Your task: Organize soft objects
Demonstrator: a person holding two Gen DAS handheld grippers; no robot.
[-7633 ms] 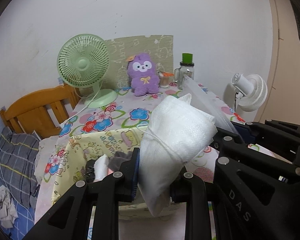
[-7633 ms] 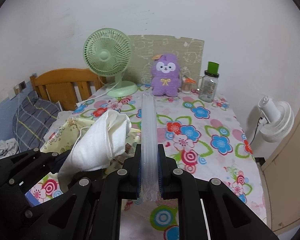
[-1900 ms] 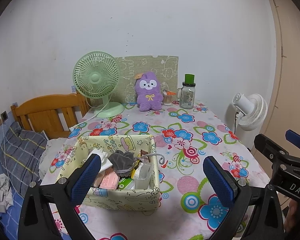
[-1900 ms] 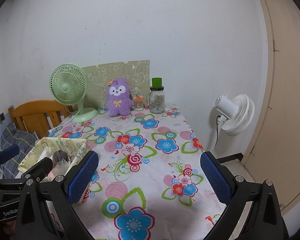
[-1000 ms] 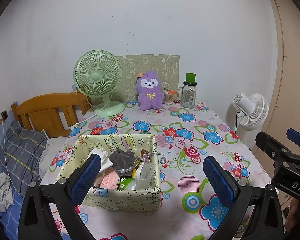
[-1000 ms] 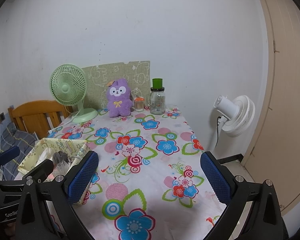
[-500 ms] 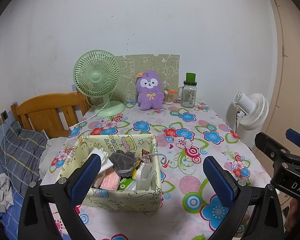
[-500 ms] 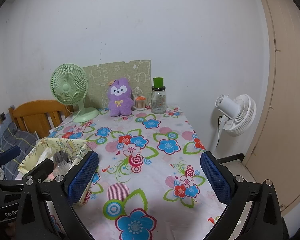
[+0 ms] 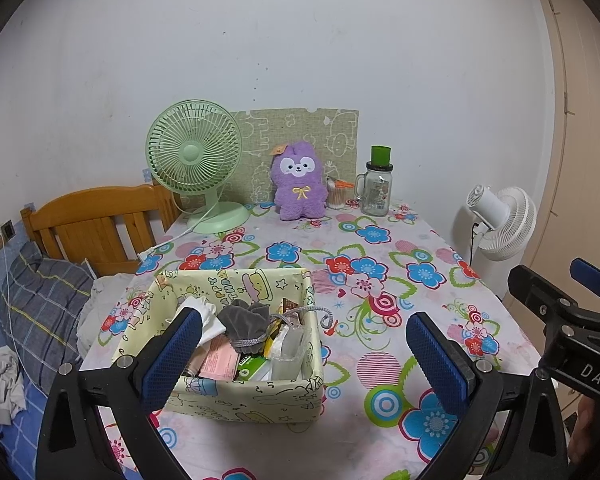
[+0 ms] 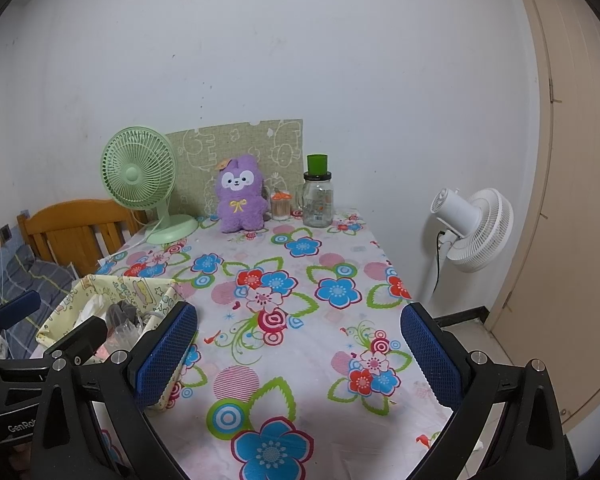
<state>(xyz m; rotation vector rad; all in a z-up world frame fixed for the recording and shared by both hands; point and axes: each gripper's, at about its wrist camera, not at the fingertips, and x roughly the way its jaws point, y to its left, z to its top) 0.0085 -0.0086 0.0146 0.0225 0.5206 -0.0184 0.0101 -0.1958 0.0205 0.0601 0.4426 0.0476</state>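
At the far left, beside the table, a wooden bed frame [image 9: 96, 220] stands with a grey checked pillow [image 9: 36, 304] in front of it. On the flowered tablecloth [image 9: 380, 280], near its left front part, sits the yellow fabric box [image 9: 244, 396] with cartoon prints. Inside it lie the soft things: a white cloth [image 9: 204, 316] at the left, a grey drawstring pouch [image 9: 246, 326] in the middle with its cord hanging over the right wall, and some pink and green packets under them. The left gripper [image 9: 300, 356] is held above the near edge of the table, its blue pads wide apart and with nothing between them; the box shows between and behind the two fingers. At the back of the table stand a green desk fan [image 9: 196, 160], a purple plush toy [image 9: 298, 186] against a patterned green board [image 9: 300, 136], a small jar of cotton swabs [image 9: 336, 196] and a glass jar with green lid [image 9: 378, 188]. The right gripper [image 10: 298, 356] hovers over the flowered cloth to the right of the box, its fingers also spread wide and empty. At the far right a white standing fan [image 10: 472, 228] stands on the floor near a beige door [image 10: 576, 200].
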